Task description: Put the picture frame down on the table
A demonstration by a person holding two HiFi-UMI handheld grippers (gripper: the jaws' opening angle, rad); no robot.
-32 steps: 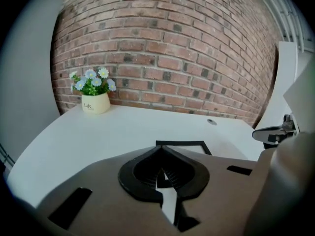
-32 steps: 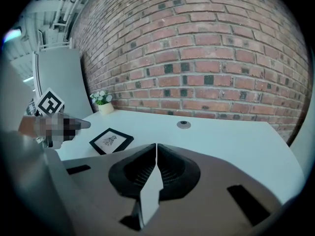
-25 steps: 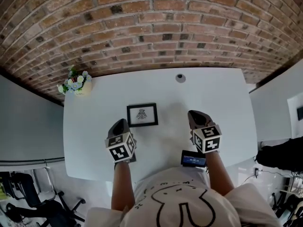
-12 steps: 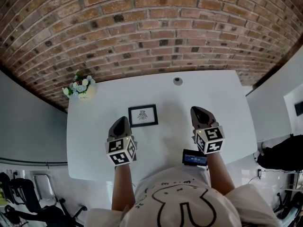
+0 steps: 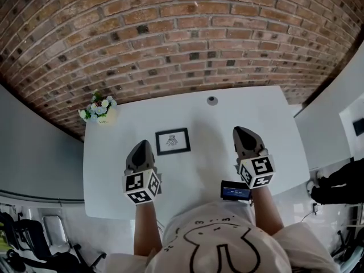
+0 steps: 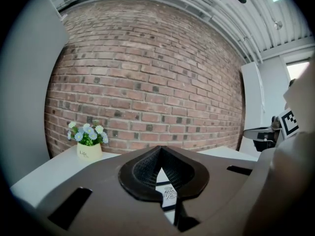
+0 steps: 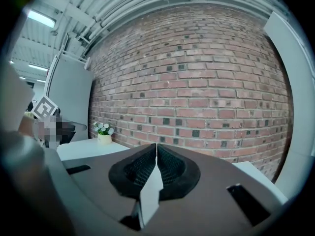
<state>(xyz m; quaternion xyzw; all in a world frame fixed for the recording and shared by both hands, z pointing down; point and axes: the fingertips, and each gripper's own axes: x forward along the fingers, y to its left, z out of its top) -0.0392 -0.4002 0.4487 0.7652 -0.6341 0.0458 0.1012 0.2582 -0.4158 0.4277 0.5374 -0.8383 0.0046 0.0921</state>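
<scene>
Closest to me: my white shirt (image 5: 219, 244) and two bare forearms reaching out over the white table (image 5: 114, 169). A small dark device with a lit screen (image 5: 235, 191) sits at the table's near edge, just under the right wrist.

Left gripper (image 5: 141, 147) over the near-left part of the table. In its own view (image 6: 160, 154) the jaws meet at the tips and pinch nothing; only a narrow slit shows below the tips. Right gripper (image 5: 243, 134) is well apart from it on the right side, jaws likewise pressed together (image 7: 156, 149) and empty, with white tabletop showing through the slit.

The picture frame (image 5: 173, 141) lies on the table between the two grippers, nearer the left one, just ahead and to the right of its tip, touching neither. A sliver of it (image 6: 168, 194) shows through the left slit.

Farther back: a pot of flowers (image 5: 100, 111) at the far-left corner and a small round thing (image 5: 212, 100) at the far edge. A brick wall (image 5: 182, 33) stands behind the table.
</scene>
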